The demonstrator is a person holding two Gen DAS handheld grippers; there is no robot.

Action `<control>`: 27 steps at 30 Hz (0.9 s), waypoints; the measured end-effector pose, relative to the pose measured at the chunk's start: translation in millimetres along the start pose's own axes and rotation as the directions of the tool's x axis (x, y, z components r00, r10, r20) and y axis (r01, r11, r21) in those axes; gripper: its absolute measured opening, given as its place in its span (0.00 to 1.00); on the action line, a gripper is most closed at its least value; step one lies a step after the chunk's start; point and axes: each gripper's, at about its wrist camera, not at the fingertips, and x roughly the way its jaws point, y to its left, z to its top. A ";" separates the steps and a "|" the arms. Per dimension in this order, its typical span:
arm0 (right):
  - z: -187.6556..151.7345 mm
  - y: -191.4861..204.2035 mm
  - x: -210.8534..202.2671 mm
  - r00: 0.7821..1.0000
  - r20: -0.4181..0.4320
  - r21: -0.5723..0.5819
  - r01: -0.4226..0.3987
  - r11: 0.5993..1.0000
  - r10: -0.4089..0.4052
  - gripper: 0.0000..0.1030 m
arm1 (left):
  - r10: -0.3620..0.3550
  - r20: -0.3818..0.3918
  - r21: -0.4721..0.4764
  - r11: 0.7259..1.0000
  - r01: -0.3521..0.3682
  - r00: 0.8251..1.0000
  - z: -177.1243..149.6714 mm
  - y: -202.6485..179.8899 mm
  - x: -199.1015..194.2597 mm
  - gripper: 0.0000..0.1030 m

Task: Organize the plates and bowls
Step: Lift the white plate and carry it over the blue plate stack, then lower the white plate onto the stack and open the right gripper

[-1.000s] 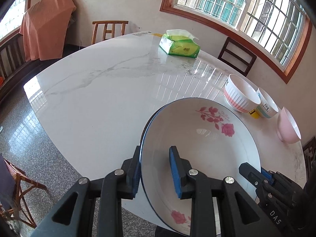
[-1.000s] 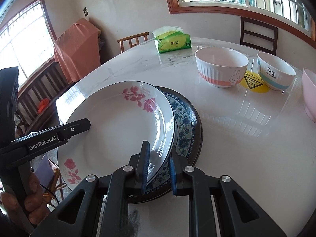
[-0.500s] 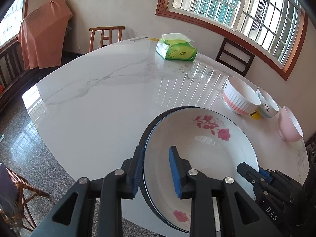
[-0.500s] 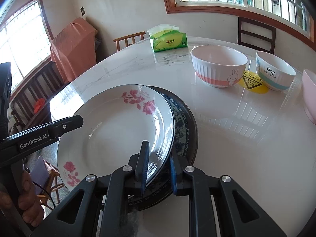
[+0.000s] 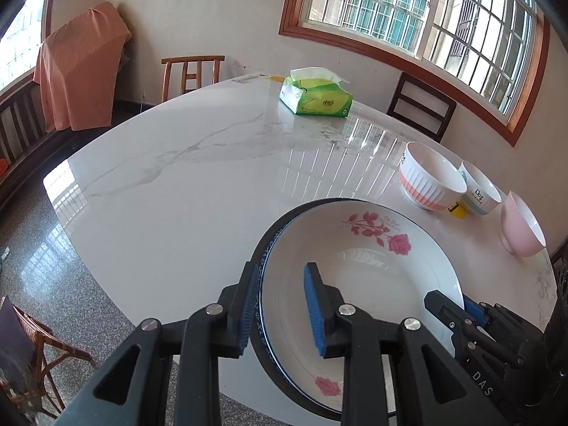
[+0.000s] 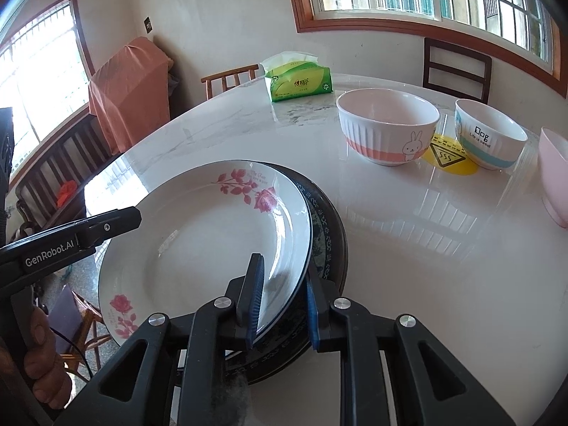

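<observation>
Two hand-held grippers straddle the rim of the same rose plate (image 6: 198,248), which lies on top of a dark patterned plate (image 6: 326,230) at the near edge of the marble surface (image 5: 177,195). Left hand-held gripper (image 5: 280,301) has one blue pad outside the rim and one inside the well, with a visible gap between inner pad and plate, so its jaws stand fairly wide and do not clamp. Right hand-held gripper (image 6: 282,300) has one pad above the white rim and the other below it, between the two plates; the gap is narrow, but whether the pads press the rim cannot be told. The rose plate's right side sits tilted up off the dark one. Further back stand three bowls: a rabbit bowl (image 6: 387,124), a "Dog" bowl (image 6: 490,135) beside a yellow sticker (image 6: 449,158), and a pink bowl (image 6: 553,174). A green tissue pack (image 6: 300,80) lies at the far side.
</observation>
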 end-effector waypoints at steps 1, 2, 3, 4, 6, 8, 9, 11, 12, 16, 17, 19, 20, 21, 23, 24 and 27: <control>-0.3 0.7 -0.4 1.000 0.005 -0.007 0.006 1.000 -0.006 0.19 | 0.003 0.005 0.003 1.000 -0.003 1.000 -0.3 -0.7 -1.4 0.26; -0.6 1.2 -1.0 1.000 0.010 -0.014 0.013 1.000 -0.013 0.19 | 0.004 0.008 0.006 1.000 -0.004 1.000 -0.5 -1.5 -2.4 0.26; -0.9 2.0 -1.3 1.000 0.016 -0.020 0.022 1.000 -0.022 0.19 | 0.006 0.009 0.007 1.000 -0.006 1.000 -0.7 -1.9 -2.8 0.26; -1.5 2.9 -2.2 0.999 0.021 -0.027 0.031 0.999 -0.031 0.19 | 0.007 0.007 0.007 1.000 -0.007 1.000 -0.8 -2.0 -2.8 0.26; -1.6 4.0 -2.6 0.999 0.030 -0.042 0.047 0.998 -0.045 0.19 | 0.000 0.001 0.002 1.000 0.000 1.000 -1.5 -1.1 -2.8 0.26; -1.4 4.0 -3.3 0.998 0.040 -0.052 0.056 0.997 -0.054 0.20 | 0.005 -0.002 0.003 1.000 -0.005 1.000 -2.7 -1.3 -2.9 0.26; -1.3 3.8 -4.2 0.997 0.048 -0.056 0.064 0.996 -0.062 0.21 | 0.004 -0.004 0.003 1.000 -0.004 1.000 -3.2 -0.8 -2.8 0.26; -0.7 3.3 -7.4 0.994 0.071 -0.066 0.090 0.994 -0.086 0.23 | 0.001 -0.007 0.006 1.000 -0.001 1.000 -3.9 -1.0 -3.5 0.26; 0.0 1.5 -8.9 0.993 0.079 -0.065 0.097 0.993 -0.092 0.26 | 0.000 -0.009 0.008 1.000 0.000 1.000 -4.0 -1.5 -3.8 0.26; -1.2 -12.8 -17.8 0.989 0.111 -0.018 0.102 0.995 -0.099 0.31 | 0.001 -0.019 0.024 1.000 -0.001 1.000 -6.3 -4.3 -5.9 0.27; -1.8 -17.3 -20.5 0.987 0.118 -0.009 0.110 0.994 -0.108 0.32 | -0.001 -0.023 0.023 1.000 0.002 1.000 -6.7 -4.4 -6.4 0.28; -4.2 -25.3 -26.5 0.983 0.134 0.003 0.129 0.992 -0.128 0.39 | -0.016 -0.037 0.015 1.000 0.017 0.999 -8.1 -3.8 -7.6 0.33; -6.0 -29.5 -30.0 0.979 0.141 0.004 0.150 0.989 -0.149 0.39 | -0.025 -0.045 0.010 1.000 0.026 0.999 -8.6 -3.2 -7.9 0.35; -7.6 -34.6 -33.7 0.976 0.147 0.009 0.163 0.987 -0.163 0.39 | -0.030 -0.049 0.006 1.000 0.030 0.998 -9.2 -2.8 -8.5 0.39; -11.5 -48.7 -41.4 0.973 0.152 0.039 0.172 0.984 -0.176 0.41 | -0.012 -0.052 0.004 1.000 0.012 0.999 -9.7 -3.4 -9.9 0.43; -14.2 -56.5 -45.1 0.970 0.152 0.053 0.184 0.982 -0.190 0.43 | -0.004 -0.049 0.007 1.000 0.004 0.999 -9.7 -3.9 -11.3 0.45; -22.5 -80.7 -55.1 0.959 0.142 0.082 0.236 0.968 -0.246 0.47 | 0.015 -0.040 0.033 0.999 -0.014 0.999 -9.1 -8.8 -17.7 0.63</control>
